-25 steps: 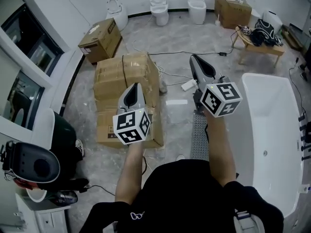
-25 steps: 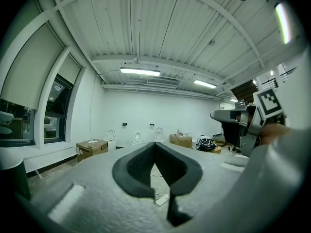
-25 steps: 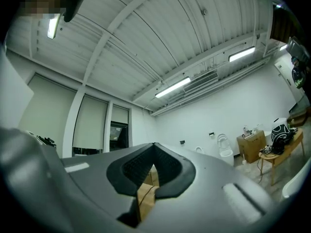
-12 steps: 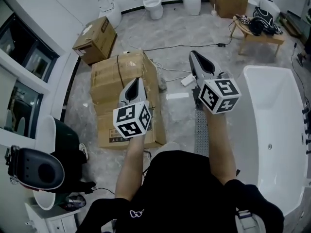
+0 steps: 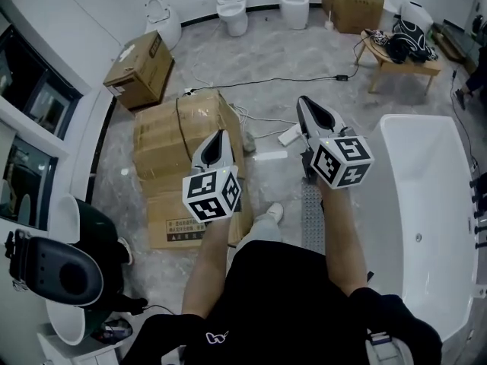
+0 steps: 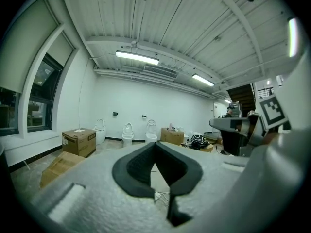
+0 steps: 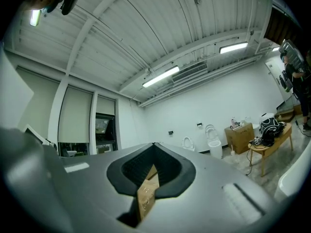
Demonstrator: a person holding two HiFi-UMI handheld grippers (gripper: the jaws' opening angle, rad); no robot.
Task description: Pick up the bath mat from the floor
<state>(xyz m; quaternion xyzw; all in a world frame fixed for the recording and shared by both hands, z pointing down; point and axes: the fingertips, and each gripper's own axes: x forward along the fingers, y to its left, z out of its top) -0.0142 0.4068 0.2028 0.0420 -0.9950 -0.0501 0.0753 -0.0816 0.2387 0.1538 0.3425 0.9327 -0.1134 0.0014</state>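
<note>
Grey bath mat (image 5: pixel 310 223), part-hidden by forearm (image 5: pixel 342 242)

The grey floor (image 5: pixel 304 52) holds a lot. Big brown boxes (image 5: pixel 171 154) lie at nine o'clock, and a smaller box (image 5: pixel 137 71) at ten. Three toilets (image 5: pixel 228 6) stand at twelve. A wooden bench (image 5: pixel 426 65) stands at one. A white tub (image 5: pixel 426 204) sits at three, with the grey bath mat (image 5: pixel 312 219) just beside it.
</note>
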